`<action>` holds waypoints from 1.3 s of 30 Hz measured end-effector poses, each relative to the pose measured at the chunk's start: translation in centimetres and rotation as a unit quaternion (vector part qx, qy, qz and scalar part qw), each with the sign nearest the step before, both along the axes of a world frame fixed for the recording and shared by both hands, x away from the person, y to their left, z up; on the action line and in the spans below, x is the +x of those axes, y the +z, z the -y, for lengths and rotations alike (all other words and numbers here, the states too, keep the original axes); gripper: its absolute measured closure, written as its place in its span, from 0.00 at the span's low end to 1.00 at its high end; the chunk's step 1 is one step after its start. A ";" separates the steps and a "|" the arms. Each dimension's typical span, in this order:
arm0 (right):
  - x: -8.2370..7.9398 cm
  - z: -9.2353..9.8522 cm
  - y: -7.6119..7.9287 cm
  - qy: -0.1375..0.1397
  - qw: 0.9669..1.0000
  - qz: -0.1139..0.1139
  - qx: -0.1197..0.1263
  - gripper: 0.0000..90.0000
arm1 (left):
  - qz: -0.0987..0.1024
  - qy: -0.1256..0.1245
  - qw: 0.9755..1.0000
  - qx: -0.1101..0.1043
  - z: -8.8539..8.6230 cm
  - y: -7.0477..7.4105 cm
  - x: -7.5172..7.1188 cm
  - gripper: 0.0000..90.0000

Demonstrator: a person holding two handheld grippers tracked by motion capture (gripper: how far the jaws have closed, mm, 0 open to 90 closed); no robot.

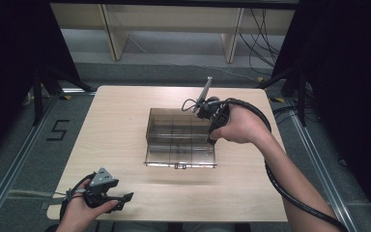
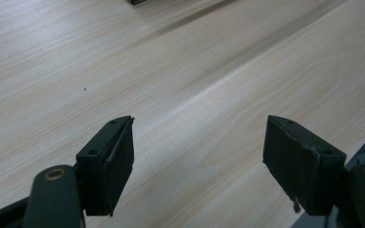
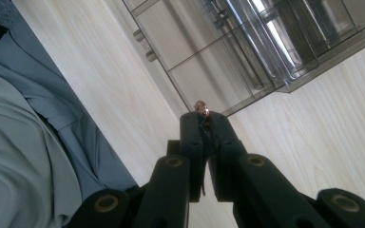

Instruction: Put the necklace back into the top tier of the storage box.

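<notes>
— Nearest item first: left gripper (image 1: 125, 197), at the table's (image 1: 121, 125) front left corner, in our left hand (image 1: 79, 212). Condition?

— Jaws spread wide, nothing between them. In the left gripper view its pads (image 2: 116, 161) frame bare wood grain. We judge it parked low at the edge so it keeps out of the working side.

— Next entry, moving right: the box.

— Clear smoky plastic organiser box (image 1: 181, 137), mid-table, lid laid back flat beyond it, dividers forming several compartments. From above, the compartments look empty, though we can't be sure. It sits square to us, we judge so that every cell can be reached from above.

— And at the right?

— Right gripper (image 1: 210, 143), in our right hand (image 1: 236, 124), pointed down over the box's near right corner. Jaws are pinched together on a small reddish, shiny bead-like object (image 3: 201, 107) at the very tip; its exact kind is too small to tell.

— Purpose of that hold?

— Likely a tip grip for dropping the piece into a cell.
</notes>
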State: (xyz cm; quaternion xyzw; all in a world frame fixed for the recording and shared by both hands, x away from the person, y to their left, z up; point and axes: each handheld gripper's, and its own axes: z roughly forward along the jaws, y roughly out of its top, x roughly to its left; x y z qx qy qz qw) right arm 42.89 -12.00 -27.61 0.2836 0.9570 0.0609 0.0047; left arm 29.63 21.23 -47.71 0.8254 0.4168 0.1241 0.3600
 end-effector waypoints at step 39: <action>1.4 -1.0 -0.8 -0.005 1.000 0.004 -0.005 0.96 | -0.004 -0.009 1.000 0.002 -0.1 0.1 0.0 0.29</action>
